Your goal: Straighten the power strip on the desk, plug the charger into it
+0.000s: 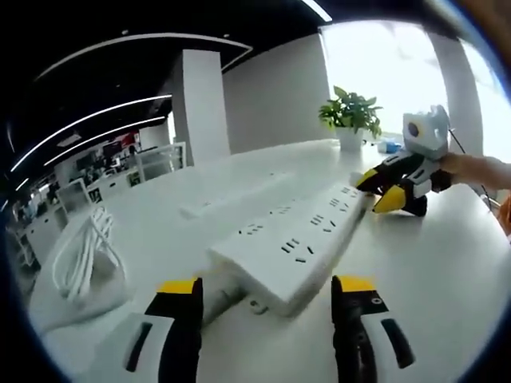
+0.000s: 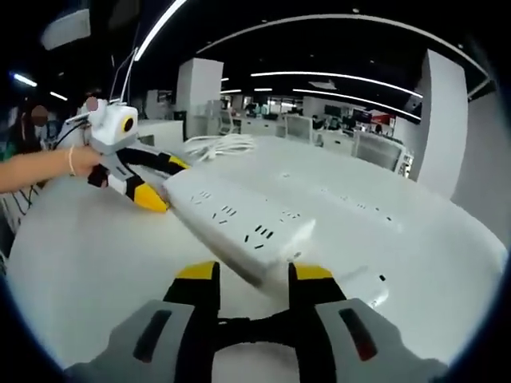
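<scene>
My left hand-held gripper (image 1: 271, 289) and right hand-held gripper (image 2: 254, 275) each stand apart around opposite ends of the power strip (image 1: 291, 239) on the desk (image 1: 431, 263).

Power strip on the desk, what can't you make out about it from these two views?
- Left gripper view: the power strip's far end sits between the right hand-held gripper's jaws; contact cannot be told.
- Right gripper view: the left hand-held gripper covers the far end; the near end is blurred.
- The cable is coiled; its plug is hidden.
</scene>
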### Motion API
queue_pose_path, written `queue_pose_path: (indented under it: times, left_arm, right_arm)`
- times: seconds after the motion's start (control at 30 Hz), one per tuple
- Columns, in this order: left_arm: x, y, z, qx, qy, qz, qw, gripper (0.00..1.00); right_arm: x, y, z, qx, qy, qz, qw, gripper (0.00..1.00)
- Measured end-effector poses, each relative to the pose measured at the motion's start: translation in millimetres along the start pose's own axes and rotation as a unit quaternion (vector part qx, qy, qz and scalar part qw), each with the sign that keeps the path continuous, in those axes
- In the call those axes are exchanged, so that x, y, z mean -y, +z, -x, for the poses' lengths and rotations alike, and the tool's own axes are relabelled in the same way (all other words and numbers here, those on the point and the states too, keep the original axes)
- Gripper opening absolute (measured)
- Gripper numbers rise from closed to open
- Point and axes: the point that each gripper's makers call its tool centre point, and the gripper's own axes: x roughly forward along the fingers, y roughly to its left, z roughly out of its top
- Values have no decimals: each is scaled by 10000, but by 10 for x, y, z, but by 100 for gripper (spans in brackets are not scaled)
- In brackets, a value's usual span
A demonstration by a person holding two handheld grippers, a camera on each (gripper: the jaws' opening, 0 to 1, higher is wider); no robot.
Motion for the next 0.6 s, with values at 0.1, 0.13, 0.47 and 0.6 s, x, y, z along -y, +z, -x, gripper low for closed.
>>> queue_pose_path:
  times: [0.1,0.13,0.47,0.6]
  left_arm:
    - [-23,26,26,109,65,69,9999,75]
    - [-25,34,34,140,58,115,9998,75]
    - [38,109,93,364,-6,305,9989,78]
    - [74,149,114,444,-18,284,9986,78]
  right_arm:
    - [-23,10,-19,102,-2,-31,9999,39]
    - [-33,13,-23,126,-4,-27,9999,39]
    - [-59,28,-6,204,-41,-106,9997,40]
    - [-88,48,12,301,-12,-191,9994,46]
